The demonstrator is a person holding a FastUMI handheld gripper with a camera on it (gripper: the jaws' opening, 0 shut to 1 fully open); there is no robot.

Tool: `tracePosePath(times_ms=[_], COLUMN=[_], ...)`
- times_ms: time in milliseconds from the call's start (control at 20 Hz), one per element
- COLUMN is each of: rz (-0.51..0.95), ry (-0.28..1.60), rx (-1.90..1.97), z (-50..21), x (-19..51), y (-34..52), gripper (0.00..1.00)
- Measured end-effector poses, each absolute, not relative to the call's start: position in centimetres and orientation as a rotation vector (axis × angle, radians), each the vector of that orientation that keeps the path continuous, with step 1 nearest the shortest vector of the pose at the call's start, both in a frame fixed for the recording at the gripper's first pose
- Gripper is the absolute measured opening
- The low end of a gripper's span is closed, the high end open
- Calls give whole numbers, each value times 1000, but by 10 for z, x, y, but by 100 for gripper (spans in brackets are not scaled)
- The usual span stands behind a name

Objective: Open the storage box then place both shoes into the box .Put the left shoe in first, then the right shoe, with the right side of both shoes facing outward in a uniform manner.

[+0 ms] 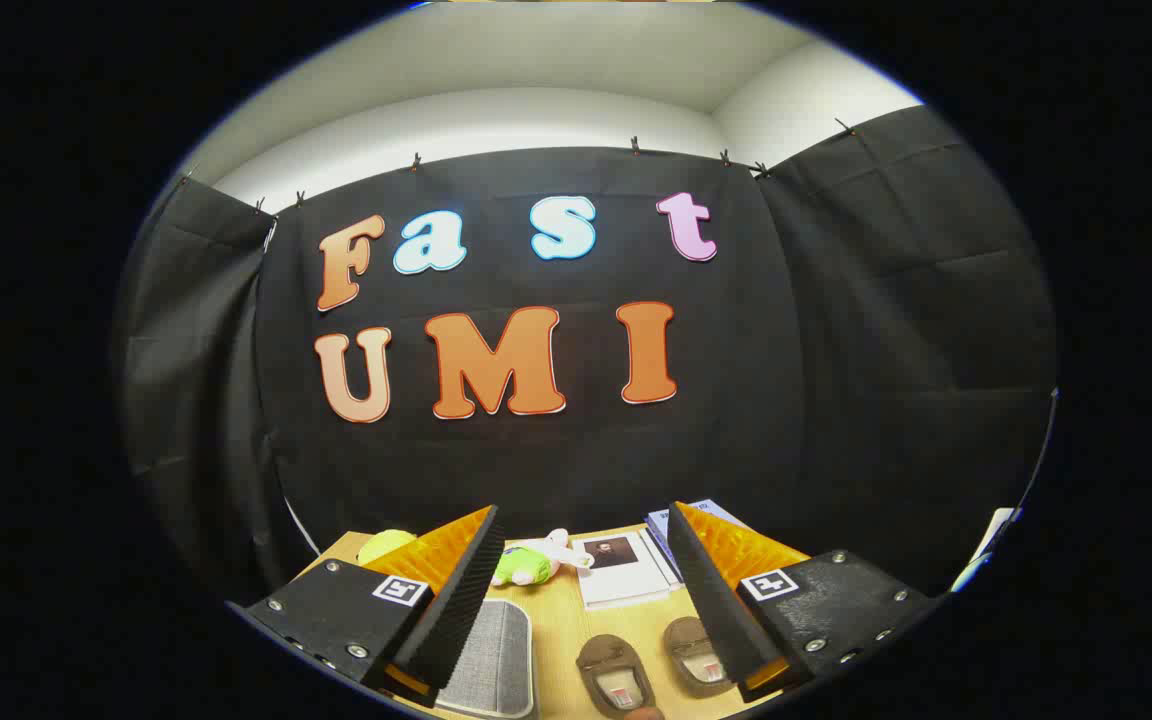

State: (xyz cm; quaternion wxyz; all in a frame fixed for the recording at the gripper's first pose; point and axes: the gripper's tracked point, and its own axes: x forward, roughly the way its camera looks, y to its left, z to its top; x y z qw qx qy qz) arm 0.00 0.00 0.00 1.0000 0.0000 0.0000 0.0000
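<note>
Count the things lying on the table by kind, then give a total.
Brown shoes: 2
Grey storage box: 1
Plush toy: 1
Yellow ball: 1
Booklets: 2
Total: 7
The gripper hangs open above them.

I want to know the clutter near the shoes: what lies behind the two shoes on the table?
Behind the brown shoes lie a white booklet, a green-and-white plush toy and a yellow-green ball. The open gripper partly covers some blue-printed papers.
</note>
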Motion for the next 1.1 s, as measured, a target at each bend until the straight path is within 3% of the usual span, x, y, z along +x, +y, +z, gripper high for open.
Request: tracePosePath(times_ms=[1100], rz=[3], ry=[38], rx=[-12], z=[-18], x=[-2], y=[-19], gripper=[98])
